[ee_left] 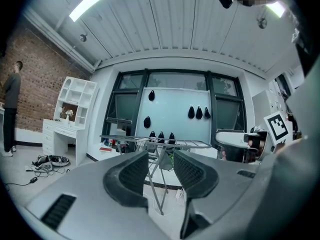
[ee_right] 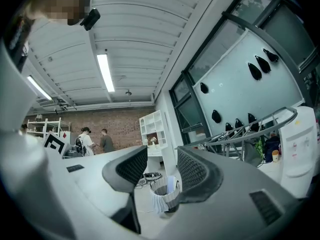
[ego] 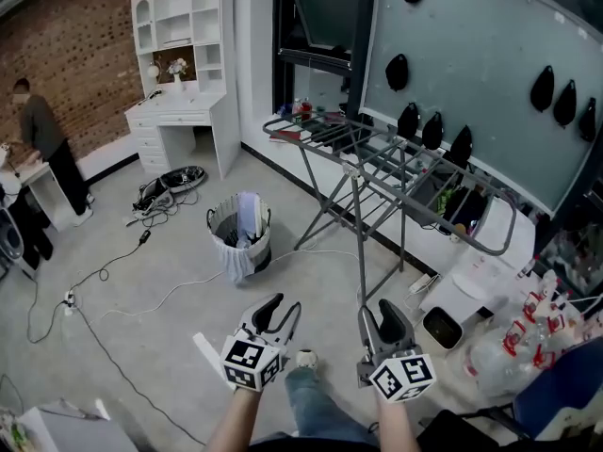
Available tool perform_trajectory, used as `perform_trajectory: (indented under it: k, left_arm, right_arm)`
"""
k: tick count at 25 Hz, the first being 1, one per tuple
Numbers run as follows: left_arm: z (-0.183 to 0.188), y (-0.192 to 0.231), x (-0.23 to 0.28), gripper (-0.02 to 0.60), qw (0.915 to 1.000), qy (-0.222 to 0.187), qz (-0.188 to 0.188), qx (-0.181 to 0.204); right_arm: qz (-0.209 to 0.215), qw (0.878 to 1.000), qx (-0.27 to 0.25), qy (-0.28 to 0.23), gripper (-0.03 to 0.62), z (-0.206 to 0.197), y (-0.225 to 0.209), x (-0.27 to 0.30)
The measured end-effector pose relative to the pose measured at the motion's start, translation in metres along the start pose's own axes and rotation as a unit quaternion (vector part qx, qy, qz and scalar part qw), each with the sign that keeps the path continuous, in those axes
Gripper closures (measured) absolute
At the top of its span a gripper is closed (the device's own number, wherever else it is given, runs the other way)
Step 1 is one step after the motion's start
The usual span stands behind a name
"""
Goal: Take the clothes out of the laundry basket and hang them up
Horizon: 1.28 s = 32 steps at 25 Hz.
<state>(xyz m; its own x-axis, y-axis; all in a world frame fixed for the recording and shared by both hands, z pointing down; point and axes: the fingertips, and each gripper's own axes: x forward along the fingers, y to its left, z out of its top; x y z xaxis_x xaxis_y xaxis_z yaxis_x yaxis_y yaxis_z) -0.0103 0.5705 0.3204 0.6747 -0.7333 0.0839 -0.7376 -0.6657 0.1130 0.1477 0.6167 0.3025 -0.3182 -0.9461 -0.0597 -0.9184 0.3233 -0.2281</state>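
Grey floor point(ego: 141, 337). The basket point(ego: 240, 238) stands mid-floor. From it, the rack point(ego: 362, 243) legs are at 3 o'clock. Loose cables point(ego: 113, 262) run at 8–9 o'clock to a power strip point(ego: 69, 299). A white desk point(ego: 184, 121) is at 11, with a black gear pile point(ego: 170, 185) at its foot. A box point(ego: 443, 328) is at 4.

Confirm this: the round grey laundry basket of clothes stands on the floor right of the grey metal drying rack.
Wrong side: the head view shows the round grey laundry basket of clothes on the floor left of the grey metal drying rack.
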Motion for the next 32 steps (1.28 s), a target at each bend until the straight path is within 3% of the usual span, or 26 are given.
perform_trajectory:
  k: [8,19,25,32]
  left_arm:
    - [-0.008,0.052,0.072,0.428,1.0000,0.008,0.006,0.003]
    - [0.004,0.193,0.221,0.428,0.9986,0.017,0.049,-0.007]
    - [0.015,0.265,0.297,0.428,0.9970,0.023,0.073,-0.011]
    - [0.019,0.317,0.365,0.425,0.9955,0.034,0.088,-0.008]
  right_arm:
    - [0.005,1.000,0.001,0.005,0.422,-0.012,-0.043,0.077]
    - [0.023,0.999,0.016,0.029,0.422,-0.017,-0.117,0.275]
    - [0.059,0.997,0.007,0.045,0.422,-0.019,-0.145,0.384]
    - [0.084,0.994,0.026,0.064,0.422,-0.030,-0.167,0.473]
